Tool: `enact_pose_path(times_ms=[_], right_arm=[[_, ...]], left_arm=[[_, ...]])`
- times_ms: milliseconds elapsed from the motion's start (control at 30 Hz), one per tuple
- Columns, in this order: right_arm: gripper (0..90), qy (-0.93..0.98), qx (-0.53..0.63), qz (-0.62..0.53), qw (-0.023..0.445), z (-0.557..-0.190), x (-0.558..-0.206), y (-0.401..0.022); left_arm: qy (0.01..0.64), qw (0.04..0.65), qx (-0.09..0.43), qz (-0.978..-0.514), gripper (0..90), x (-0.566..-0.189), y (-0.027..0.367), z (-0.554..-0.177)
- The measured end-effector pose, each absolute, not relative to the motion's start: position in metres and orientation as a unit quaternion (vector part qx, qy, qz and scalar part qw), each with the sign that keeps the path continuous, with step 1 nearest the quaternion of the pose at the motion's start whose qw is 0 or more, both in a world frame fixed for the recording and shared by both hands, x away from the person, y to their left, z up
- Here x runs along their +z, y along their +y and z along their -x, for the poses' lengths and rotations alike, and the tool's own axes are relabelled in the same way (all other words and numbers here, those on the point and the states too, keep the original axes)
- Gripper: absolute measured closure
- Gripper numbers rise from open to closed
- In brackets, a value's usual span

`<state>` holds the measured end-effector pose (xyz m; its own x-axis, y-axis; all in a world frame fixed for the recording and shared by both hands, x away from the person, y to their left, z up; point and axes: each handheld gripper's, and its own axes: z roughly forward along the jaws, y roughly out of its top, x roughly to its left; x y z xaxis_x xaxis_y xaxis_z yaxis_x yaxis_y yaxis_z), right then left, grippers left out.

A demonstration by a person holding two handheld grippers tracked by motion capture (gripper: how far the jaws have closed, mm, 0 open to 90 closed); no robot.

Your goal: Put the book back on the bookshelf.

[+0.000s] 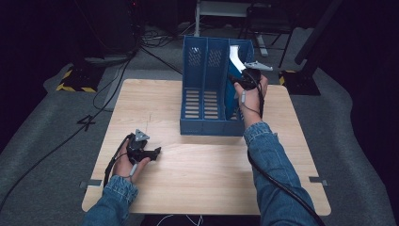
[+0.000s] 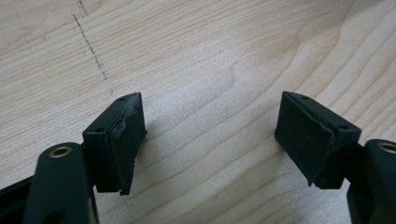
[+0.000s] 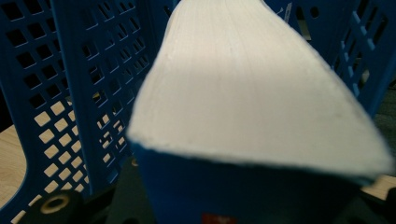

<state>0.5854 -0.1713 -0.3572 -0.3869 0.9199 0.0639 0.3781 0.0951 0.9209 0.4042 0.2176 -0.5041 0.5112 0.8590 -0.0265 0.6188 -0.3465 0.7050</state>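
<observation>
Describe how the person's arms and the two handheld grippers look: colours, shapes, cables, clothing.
Both forearms wear blue denim sleeves with buttoned cuffs. The left gripper and right gripper are black, each topped by a grey three-cornered plate. A black cable trails from the right gripper along the sleeve. In the left gripper view, the fingers end in blocky black rubber pads, with a brass-coloured eyelet lower down.

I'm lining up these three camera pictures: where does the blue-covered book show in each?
High view: the book stands upper right of centre, in the rightmost slot of the blue file rack, held by the right claw.
Left gripper view: not in it; bare wooden table.
Right gripper view: the book is close up at centre, white page edges toward the camera.
Shared landmark: the blue file rack, behind the book.
</observation>
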Motion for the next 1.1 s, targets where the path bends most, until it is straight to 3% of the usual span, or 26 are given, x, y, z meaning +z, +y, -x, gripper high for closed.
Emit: enact_pose_path(times_ms=[267, 500, 1100], right_arm=[[56.5, 0.683, 0.470, -0.472, 0.299, -0.580, -0.359, -0.172], [49.0, 0.676, 0.497, -0.466, 0.281, -0.572, -0.353, -0.186], [39.5, 0.718, 0.501, -0.400, 0.271, -0.510, -0.314, -0.219]], left_arm=[[0.456, 0.338, 0.178, -0.804, 24.6, -0.504, 0.219, -0.403], [0.454, 0.337, 0.177, -0.806, 24.6, -0.504, 0.220, -0.400], [0.450, 0.340, 0.173, -0.808, 24.6, -0.504, 0.225, -0.392]])
